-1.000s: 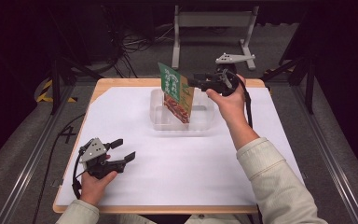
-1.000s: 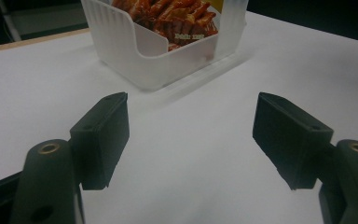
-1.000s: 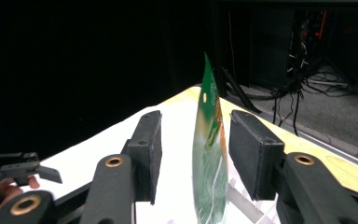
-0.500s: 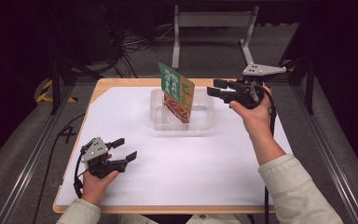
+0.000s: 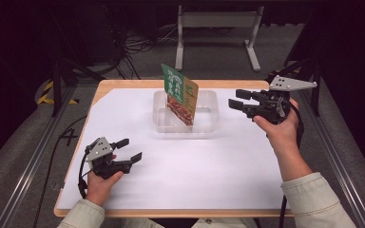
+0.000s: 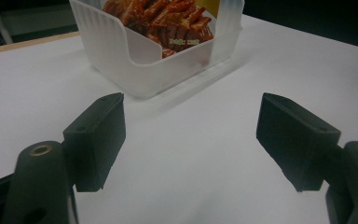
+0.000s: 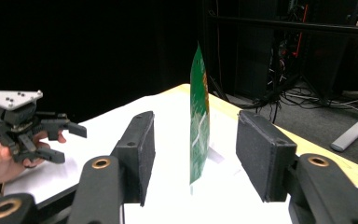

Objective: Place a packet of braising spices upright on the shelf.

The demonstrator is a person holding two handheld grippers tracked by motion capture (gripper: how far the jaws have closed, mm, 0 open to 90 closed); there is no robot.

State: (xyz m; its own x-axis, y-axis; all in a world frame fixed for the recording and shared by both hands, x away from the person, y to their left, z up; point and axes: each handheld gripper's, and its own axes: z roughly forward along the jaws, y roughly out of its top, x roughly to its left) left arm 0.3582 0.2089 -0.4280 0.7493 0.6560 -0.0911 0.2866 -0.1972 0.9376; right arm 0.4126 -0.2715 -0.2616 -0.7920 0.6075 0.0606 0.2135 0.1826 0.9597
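A snack packet (image 5: pixel 180 95), green on top with a red food picture, stands upright in a clear plastic container (image 5: pixel 209 124) at the table's back middle. My right gripper (image 5: pixel 235 99) hovers to the right of the container, pointing left at it. Its jaws have just been opening and stand apart with nothing held. In the right gripper view the packet (image 7: pixel 199 121) shows edge-on, farther off, framed by the two pads (image 7: pixel 144 154). My left gripper (image 5: pixel 130 149) rests open near the front left. The container (image 6: pixel 140 70) lies ahead of its jaws, a good way off.
A white sheet (image 5: pixel 209 175) covers the wooden table (image 5: pixel 123 84). A metal stand (image 5: pixel 218 23) and cables lie on the floor behind. Rails run along both sides of the table. In the right gripper view the left gripper (image 7: pixel 72 142) appears at the far left.
The right gripper has drawn away from the packet's top edge toward the table's right side, its jaws wider. The packet stays upright in the container. The left gripper has not moved.
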